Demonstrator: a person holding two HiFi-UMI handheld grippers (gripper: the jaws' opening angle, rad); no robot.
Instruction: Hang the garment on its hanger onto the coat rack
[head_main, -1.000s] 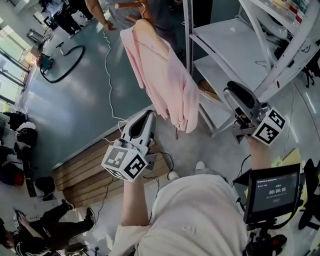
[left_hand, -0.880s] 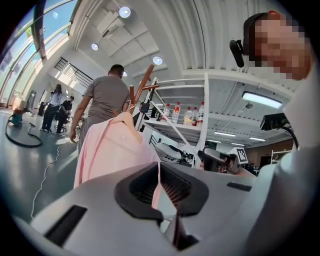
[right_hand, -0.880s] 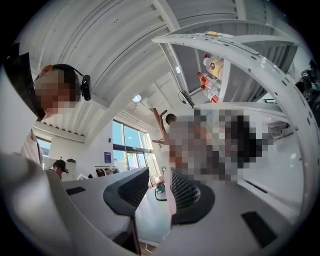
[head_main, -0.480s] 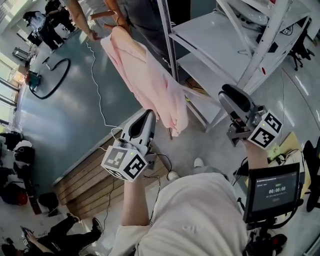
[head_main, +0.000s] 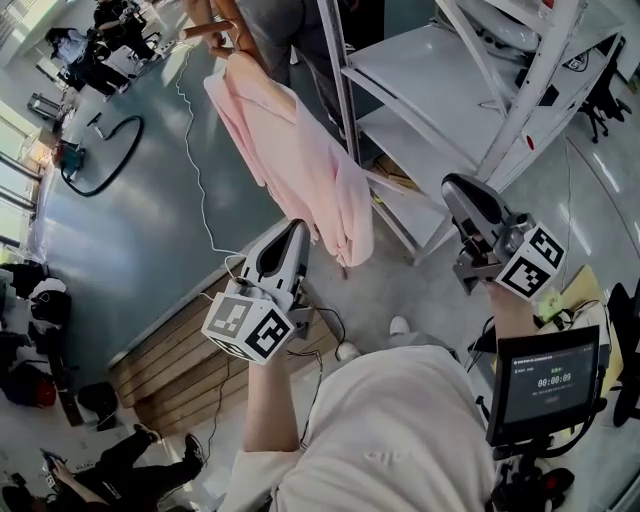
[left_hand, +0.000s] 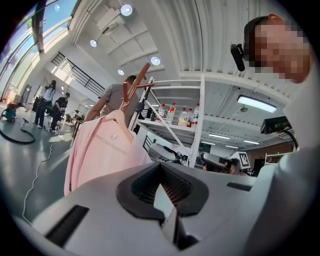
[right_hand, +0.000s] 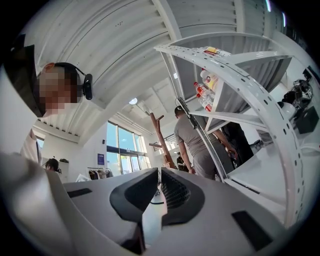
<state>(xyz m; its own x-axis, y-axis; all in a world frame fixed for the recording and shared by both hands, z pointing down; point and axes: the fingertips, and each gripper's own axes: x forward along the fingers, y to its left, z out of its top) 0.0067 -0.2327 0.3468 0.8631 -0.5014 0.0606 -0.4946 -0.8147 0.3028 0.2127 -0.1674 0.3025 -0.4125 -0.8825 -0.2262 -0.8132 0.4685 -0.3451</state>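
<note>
A pale pink garment (head_main: 300, 160) hangs on a wooden hanger (head_main: 222, 35) that another person's hand holds up at the top of the head view. It also fills the left of the left gripper view (left_hand: 100, 150). My left gripper (head_main: 287, 243) points up just below the garment's hem without touching it, and it is shut on nothing. My right gripper (head_main: 468, 197) is raised at the right beside the white shelf unit, apart from the garment, shut and empty. A wooden coat rack (right_hand: 159, 137) stands far off in the right gripper view.
A white metal shelf unit (head_main: 420, 70) stands right of the garment, with bottles (left_hand: 172, 114) on a shelf. A wooden pallet (head_main: 170, 350) lies below the left gripper. A black hose (head_main: 105, 150) and a white cable (head_main: 200, 160) lie on the floor. A screen (head_main: 545, 385) is at the lower right.
The garment and shelf unit have slid left in the head view since a second ago. Both grippers stay almost where they were, the right one a little lower.
</note>
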